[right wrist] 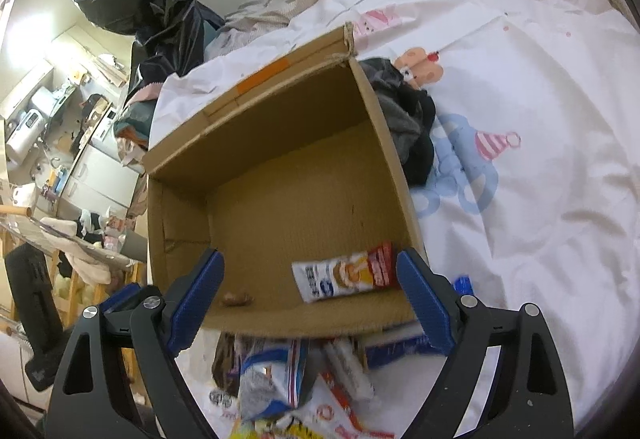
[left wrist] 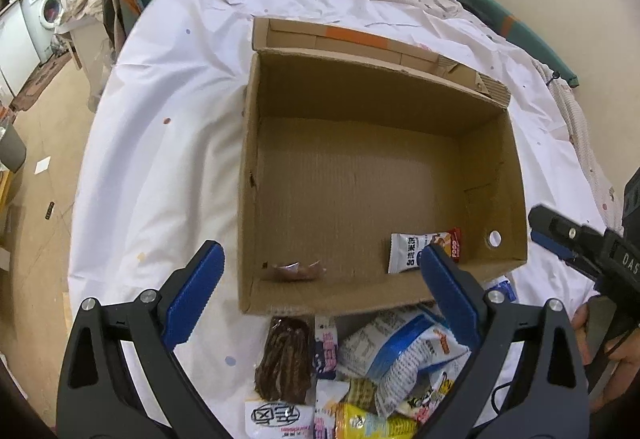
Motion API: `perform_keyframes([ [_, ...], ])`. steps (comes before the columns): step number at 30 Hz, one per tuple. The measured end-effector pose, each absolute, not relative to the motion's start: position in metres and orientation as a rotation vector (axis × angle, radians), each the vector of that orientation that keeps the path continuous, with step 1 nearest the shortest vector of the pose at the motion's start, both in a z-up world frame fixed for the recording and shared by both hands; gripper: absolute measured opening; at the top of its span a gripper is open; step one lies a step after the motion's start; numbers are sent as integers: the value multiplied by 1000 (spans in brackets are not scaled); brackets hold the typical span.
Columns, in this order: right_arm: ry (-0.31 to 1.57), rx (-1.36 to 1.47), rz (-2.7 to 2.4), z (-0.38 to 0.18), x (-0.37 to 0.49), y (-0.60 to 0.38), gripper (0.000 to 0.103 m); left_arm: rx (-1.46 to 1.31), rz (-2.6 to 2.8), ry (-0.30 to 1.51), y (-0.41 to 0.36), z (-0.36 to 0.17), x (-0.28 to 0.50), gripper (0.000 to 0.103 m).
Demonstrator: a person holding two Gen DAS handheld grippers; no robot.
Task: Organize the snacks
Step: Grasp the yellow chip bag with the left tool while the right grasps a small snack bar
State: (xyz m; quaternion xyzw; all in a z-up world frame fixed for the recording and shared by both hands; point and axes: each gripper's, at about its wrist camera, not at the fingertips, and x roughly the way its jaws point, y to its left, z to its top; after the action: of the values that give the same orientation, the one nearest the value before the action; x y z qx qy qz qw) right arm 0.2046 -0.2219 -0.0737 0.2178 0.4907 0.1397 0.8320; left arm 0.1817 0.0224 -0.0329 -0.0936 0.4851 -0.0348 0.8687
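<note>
Beneath my two released claws, left claw (left wrist: pixel 320 293) and right claw (right wrist: pixel 310 299), loose crinkly foil snack packets (left wrist: pixel 360 371) lie before the brown cardboard box (left wrist: pixel 496 175): light, slippery, pinch the flat sealed edge.

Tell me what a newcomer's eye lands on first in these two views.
The open cardboard box on the white bed cover dominates, nearly bare inside except for a white-and-red snack packet and a small brown snack by its near wall. A pile of snack packets lies just in front of the box. The left gripper and right gripper hang open over it.
</note>
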Motion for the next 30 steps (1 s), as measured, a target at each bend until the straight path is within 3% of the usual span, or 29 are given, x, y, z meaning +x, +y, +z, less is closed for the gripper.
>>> perform_keyframes([
  [15,1195,437,306,-91,122,-224,90,-214,-94,1208,22,-63,114,97],
  [22,1198,460,259,-95,105,-239,90,-107,-164,1358,-21,-102,87,97],
  [30,1189,470,226,-94,96,-254,90,50,-225,1354,-71,-116,68,93],
])
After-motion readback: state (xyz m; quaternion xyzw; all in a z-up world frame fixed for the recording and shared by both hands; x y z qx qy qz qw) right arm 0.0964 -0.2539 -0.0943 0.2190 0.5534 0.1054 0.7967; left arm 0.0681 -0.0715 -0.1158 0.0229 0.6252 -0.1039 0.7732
